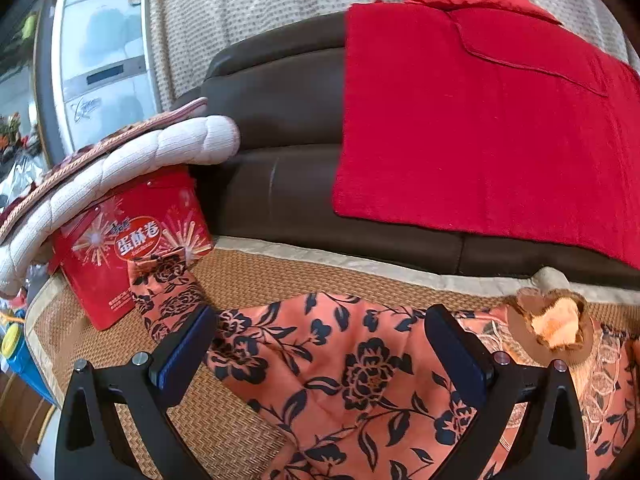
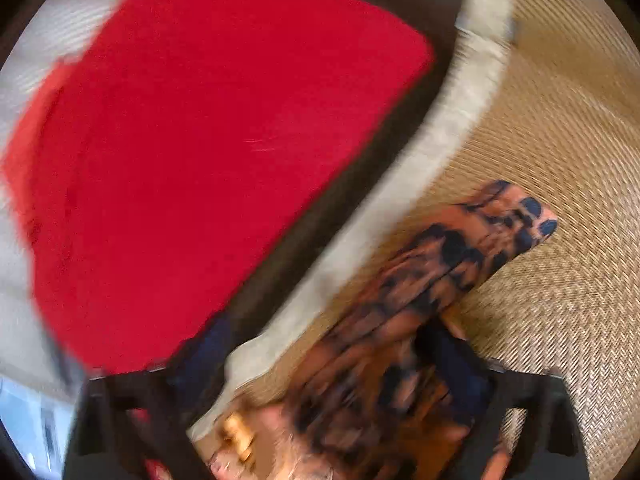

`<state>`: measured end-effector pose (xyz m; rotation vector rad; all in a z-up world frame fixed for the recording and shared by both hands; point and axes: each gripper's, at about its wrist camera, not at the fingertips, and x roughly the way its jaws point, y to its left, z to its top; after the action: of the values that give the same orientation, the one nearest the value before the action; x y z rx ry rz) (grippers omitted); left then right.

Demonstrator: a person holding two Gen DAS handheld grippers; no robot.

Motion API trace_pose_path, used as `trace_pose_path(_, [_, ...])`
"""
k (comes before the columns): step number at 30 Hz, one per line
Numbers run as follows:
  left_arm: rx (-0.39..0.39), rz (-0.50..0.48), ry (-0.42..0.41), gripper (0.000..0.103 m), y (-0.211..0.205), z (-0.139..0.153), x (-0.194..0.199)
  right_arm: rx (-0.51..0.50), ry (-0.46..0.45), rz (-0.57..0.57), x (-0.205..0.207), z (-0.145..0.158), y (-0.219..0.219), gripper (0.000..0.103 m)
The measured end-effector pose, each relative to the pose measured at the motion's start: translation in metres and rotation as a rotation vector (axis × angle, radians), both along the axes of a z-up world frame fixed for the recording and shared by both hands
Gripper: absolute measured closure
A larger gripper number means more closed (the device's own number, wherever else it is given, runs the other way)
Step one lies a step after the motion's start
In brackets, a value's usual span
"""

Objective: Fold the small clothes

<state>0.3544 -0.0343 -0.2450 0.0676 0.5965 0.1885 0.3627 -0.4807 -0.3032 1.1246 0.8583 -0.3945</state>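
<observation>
Folding barely begun: floral garment point(image 1: 360, 368) lies rumpled on woven mat point(image 1: 248, 272), left gripper point(image 1: 320, 344) & right gripper point(image 2: 324, 364) jaws both open, gripping nothing.

A red blanket point(image 1: 460, 120) drapes the brown sofa point(image 1: 280, 128) (red tin point(image 1: 120, 240) beside it) above a woven mat point(image 1: 248, 272).

Salmon garment point(image 1: 352, 364) with navy floral print

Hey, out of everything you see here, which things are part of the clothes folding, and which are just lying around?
Part of the job:
floral garment
left gripper
right gripper

Just lying about:
red snack tin
red blanket
brown sofa
white quilted pad
woven mat
</observation>
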Motion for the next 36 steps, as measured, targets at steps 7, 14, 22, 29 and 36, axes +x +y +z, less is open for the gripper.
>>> trace_pose_path(7, [-0.032,0.103,-0.025,0.000,0.045,0.008,0.002,-0.119,-0.127,0.103,-0.008,0.028,0.031,0.088])
trace_pose_path(14, [-0.025,0.227,-0.050,0.000,0.091,0.013,-0.006,-0.152,-0.496,0.470,-0.010,0.128,0.183,0.088])
trace_pose_path(22, [-0.051,0.326,-0.065,0.000,0.135,0.018,-0.014,0.034,-0.451,0.793,-0.012,0.099,0.337,0.033])
trace_pose_path(29, [-0.132,0.283,-0.051,0.000,0.137,0.015,-0.013,-0.056,-0.523,0.764,-0.060,0.109,0.301,0.025])
trace_pose_path(36, [-0.199,-0.011,0.047,0.000,0.082,-0.004,0.003,-0.182,-0.394,0.367,-0.103,0.069,0.160,0.029])
